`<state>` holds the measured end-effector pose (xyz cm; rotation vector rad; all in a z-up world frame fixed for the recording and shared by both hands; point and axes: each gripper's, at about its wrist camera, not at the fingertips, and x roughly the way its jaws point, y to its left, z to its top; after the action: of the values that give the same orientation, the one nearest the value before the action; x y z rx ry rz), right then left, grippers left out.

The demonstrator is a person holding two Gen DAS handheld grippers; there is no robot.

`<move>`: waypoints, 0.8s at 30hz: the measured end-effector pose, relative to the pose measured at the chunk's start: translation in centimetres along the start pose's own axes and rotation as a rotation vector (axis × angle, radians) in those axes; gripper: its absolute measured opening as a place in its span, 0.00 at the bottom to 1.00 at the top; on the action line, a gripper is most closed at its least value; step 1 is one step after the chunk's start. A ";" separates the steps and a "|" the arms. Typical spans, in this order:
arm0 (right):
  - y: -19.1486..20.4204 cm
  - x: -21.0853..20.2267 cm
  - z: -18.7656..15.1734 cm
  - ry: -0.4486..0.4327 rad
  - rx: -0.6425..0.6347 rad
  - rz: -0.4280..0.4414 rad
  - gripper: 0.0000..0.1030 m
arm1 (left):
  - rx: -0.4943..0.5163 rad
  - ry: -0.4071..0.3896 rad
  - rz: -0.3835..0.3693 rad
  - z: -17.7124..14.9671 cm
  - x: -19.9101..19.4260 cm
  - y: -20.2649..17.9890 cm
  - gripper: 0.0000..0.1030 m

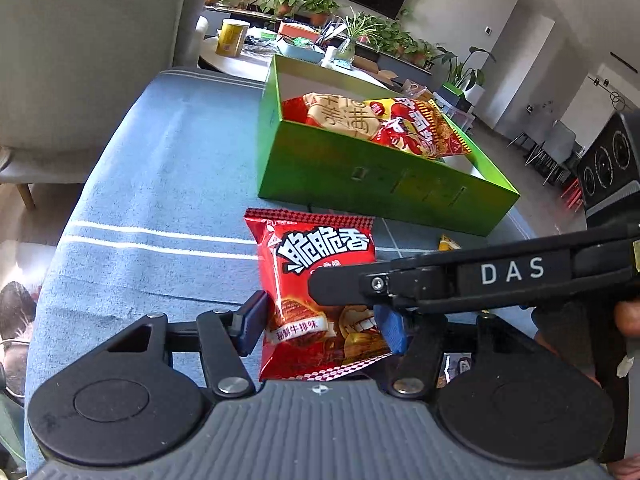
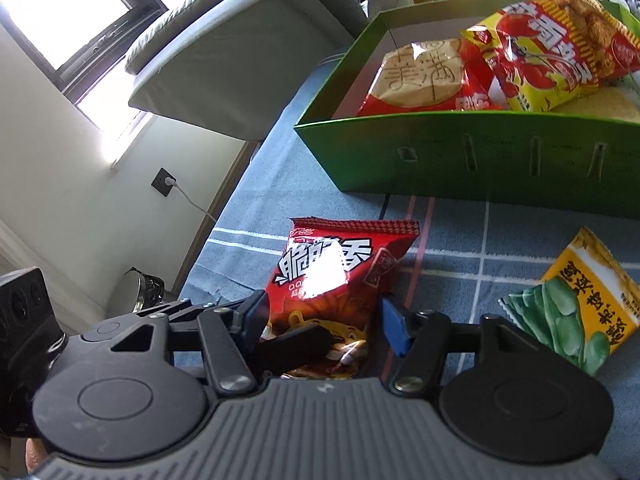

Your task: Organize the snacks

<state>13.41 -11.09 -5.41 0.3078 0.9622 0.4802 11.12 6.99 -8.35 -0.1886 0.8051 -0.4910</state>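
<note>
While both grippers are crowding in on one packet, the blue cloth (image 1: 160, 200) is spreading out beneath and ahead of the fingers. The green box (image 1: 360, 176) is sitting on it just beyond the fingertips, open at the top. Inside, a cracker bag (image 1: 340, 116) is lying toward the left, and a yellow bag (image 1: 416, 128) is leaning over its right edge.

Now the action: the red bag (image 1: 316, 264) is lying on the cloth short of the box. Its lower half is sitting right between the fingers of the left gripper (image 1: 320, 326), whose blue pads (image 1: 250, 324) are pressing in on both side edges. That's a clamp!

The right gripper (image 2: 322, 322) is straddling the same bag, its fingers standing apart. Its left pad is meeting the bag's side, its right pad is sitting just beside the other edge, and no squeeze is showing. In the left wrist view, one of its black fingers (image 1: 440, 280) is reaching in from the right and lying across the bag's front.

Off to the right of the right gripper's fingers, a bean bag (image 2: 580, 304) is lying flat on the cloth, apart from everything else.
</note>
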 end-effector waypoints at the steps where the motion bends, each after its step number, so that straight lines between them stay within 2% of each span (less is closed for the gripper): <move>1: 0.1 -0.2 0.0 -0.009 -0.005 -0.003 0.73 | 0.002 -0.005 -0.004 0.1 -0.2 -0.2 0.53; 11: 0.5 -4.8 1.8 -0.181 -0.041 0.014 0.72 | 0.074 -0.124 -0.027 3.6 -2.7 -3.3 0.53; 24: -1.1 -6.6 6.1 -0.311 -0.015 0.006 0.72 | 0.181 -0.211 -0.022 9.1 -1.2 -6.6 0.53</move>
<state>15.63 -15.72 2.06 0.3607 0.6552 0.4300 14.74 1.63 0.92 -0.0796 0.5493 -0.5517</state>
